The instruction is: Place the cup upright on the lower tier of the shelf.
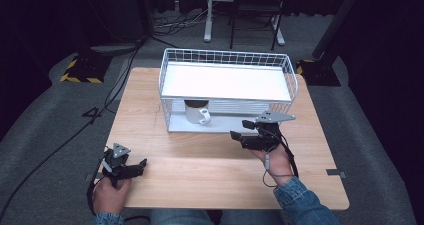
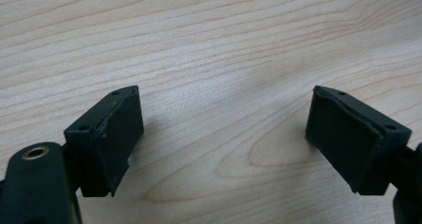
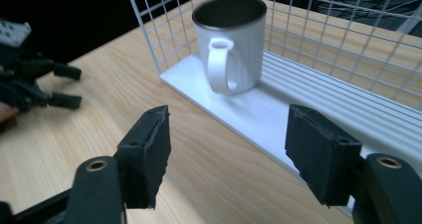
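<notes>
A white mug (image 1: 198,112) with a dark inside stands upright on the lower shelf of a white wire rack (image 1: 225,82), its handle toward the table's front. In the right gripper view the mug (image 3: 231,40) sits a short way beyond my right gripper (image 3: 229,134), whose jaws are open with nothing between them. From the high view the right gripper (image 1: 240,129) hovers just in front of the rack's lower shelf, to the right of the mug. My left gripper (image 1: 141,166) rests near the table's front left, and its open jaws (image 2: 224,109) show bare wood between them.
The wooden table (image 1: 200,155) carries the rack at its back middle. The rack's upper shelf is a plain white board with a wire rim. Cables and dark stands lie on the grey floor behind. The left gripper (image 3: 74,87) shows at the left of the right gripper view.
</notes>
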A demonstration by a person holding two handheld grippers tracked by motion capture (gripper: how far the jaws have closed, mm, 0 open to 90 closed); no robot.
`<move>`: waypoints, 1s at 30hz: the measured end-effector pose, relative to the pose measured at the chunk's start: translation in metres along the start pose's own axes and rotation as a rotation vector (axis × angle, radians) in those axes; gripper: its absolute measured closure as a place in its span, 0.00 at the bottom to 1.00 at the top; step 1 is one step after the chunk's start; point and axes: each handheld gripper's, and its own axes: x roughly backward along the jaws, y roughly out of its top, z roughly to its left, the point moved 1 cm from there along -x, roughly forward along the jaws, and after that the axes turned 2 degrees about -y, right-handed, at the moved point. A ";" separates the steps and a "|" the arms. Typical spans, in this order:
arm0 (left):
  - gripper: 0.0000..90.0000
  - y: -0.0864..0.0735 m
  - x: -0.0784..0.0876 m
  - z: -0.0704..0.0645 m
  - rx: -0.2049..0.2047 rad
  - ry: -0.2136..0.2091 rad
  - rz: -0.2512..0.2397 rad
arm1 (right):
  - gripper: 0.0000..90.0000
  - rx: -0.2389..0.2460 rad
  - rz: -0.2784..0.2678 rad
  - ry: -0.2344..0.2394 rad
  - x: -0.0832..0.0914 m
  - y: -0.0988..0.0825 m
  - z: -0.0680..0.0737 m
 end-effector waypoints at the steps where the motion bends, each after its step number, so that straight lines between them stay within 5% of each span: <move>1: 0.17 0.000 0.000 0.000 0.002 0.000 -0.001 | 0.37 0.011 0.008 -0.008 0.003 -0.002 0.000; 5: 0.17 0.001 -0.001 0.000 0.003 0.002 0.000 | 0.37 0.022 0.007 -0.034 0.018 -0.013 -0.006; 17: 0.17 0.001 -0.001 0.000 0.002 0.002 0.001 | 0.35 -0.078 0.031 -0.118 0.053 -0.062 -0.041; 30: 0.17 0.001 -0.001 0.000 0.003 0.003 -0.001 | 0.34 -0.115 0.094 -0.195 0.059 -0.110 -0.070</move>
